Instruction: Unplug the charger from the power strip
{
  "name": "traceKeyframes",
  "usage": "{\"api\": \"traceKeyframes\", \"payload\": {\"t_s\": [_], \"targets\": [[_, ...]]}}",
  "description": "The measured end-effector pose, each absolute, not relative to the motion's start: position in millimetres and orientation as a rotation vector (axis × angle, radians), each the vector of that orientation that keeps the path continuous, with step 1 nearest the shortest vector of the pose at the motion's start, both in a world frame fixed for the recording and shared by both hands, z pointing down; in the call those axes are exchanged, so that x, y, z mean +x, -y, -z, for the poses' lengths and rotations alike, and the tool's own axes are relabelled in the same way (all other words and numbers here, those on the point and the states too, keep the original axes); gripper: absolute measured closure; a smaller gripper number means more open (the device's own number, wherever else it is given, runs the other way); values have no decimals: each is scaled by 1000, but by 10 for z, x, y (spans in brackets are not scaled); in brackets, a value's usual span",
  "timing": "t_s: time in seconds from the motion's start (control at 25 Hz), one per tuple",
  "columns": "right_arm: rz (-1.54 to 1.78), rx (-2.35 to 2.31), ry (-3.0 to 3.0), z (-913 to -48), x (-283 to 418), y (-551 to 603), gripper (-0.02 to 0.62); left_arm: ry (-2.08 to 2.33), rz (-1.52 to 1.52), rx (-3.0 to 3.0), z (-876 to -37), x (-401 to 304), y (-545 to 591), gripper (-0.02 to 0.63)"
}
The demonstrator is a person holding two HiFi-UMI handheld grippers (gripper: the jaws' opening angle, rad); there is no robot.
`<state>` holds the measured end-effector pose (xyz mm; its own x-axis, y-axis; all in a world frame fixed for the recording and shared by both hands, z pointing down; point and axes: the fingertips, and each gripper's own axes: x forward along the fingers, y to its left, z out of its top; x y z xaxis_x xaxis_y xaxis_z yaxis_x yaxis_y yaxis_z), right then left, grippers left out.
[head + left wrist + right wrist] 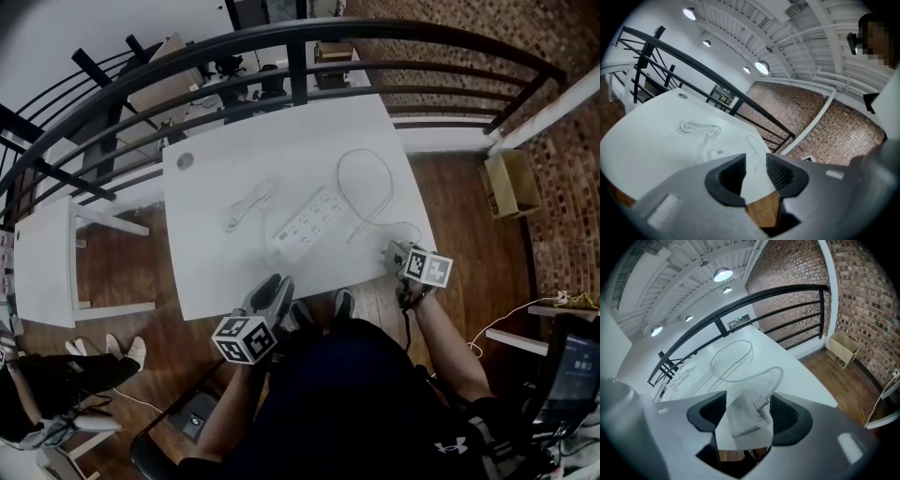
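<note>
The white charger [743,423] lies on the white table [216,272] at its near right corner, well apart from the white power strip [305,223] in the middle. My right gripper [398,255] is open and straddles the charger, which sits between the pads with its plug end toward me. Its thin white cable [779,371] loops back across the table [389,187]. My left gripper [277,286] hovers open and empty at the table's near edge, aimed at the power strip [726,151].
A coiled white cable [246,208] lies left of the strip. A black railing [300,56] runs behind the table. A cardboard box [511,183] stands on the wood floor by the brick wall at right. A small white side table [42,262] is at left.
</note>
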<state>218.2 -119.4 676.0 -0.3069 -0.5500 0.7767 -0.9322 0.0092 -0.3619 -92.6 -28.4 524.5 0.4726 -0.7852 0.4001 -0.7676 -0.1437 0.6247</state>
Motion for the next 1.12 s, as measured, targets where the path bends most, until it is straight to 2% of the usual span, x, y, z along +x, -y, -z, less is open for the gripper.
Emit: {"api": "traceKeyframes", "payload": {"t_s": [0.28, 0.56, 0.68, 0.84, 1.12], "targets": [[-1129, 1610, 1925, -6451, 2318, 1238, 302, 1299, 27, 1932, -5192, -903, 319, 469], [-970, 1612, 2119, -5802, 1972, 1412, 325, 1300, 37, 1952, -5130, -894, 368, 469], [-907, 1563, 2240, -5466, 1724, 1451, 371, 1307, 28, 1981, -5056, -876, 377, 469], [-886, 1428, 2434, -5031, 1303, 1423, 563, 1336, 27, 2021, -4931, -883, 410, 469], [-670, 1204, 2689, -4426, 705, 1102, 584, 1419, 47, 2149, -4587, -909, 436, 485]]}}
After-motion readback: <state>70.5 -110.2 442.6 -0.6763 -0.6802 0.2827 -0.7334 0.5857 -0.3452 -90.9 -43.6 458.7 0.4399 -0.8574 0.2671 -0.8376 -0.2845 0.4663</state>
